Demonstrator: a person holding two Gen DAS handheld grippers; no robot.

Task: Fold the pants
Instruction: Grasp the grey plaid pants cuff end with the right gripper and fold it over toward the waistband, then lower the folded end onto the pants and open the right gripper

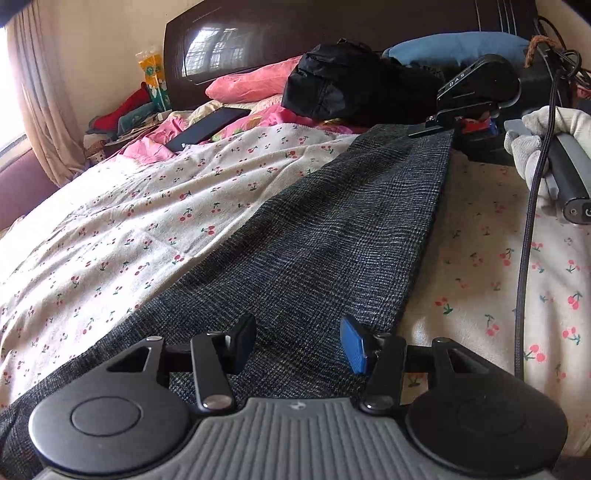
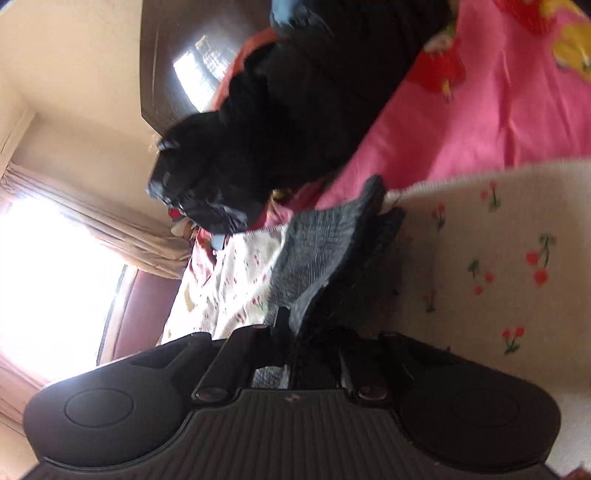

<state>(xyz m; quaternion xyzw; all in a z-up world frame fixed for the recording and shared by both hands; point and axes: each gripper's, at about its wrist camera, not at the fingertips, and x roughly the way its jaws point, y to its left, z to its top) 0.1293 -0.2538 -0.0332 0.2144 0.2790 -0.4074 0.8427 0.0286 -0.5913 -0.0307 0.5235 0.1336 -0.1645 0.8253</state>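
Note:
Dark grey checked pants lie in a long strip across the cherry-print bedsheet. In the left wrist view, my left gripper hovers over the near end, its black and blue pads apart with flat cloth beneath them. At the far end my right gripper, held by a white-gloved hand, pinches the pants' edge. In the rolled right wrist view, the right gripper is shut on a bunched fold of the pants, which rises from the sheet.
A black bag, a pink pillow and a blue pillow lie against the dark headboard. A dark tablet rests on pink bedding. A black cable hangs over the sheet at right. Curtains hang at left.

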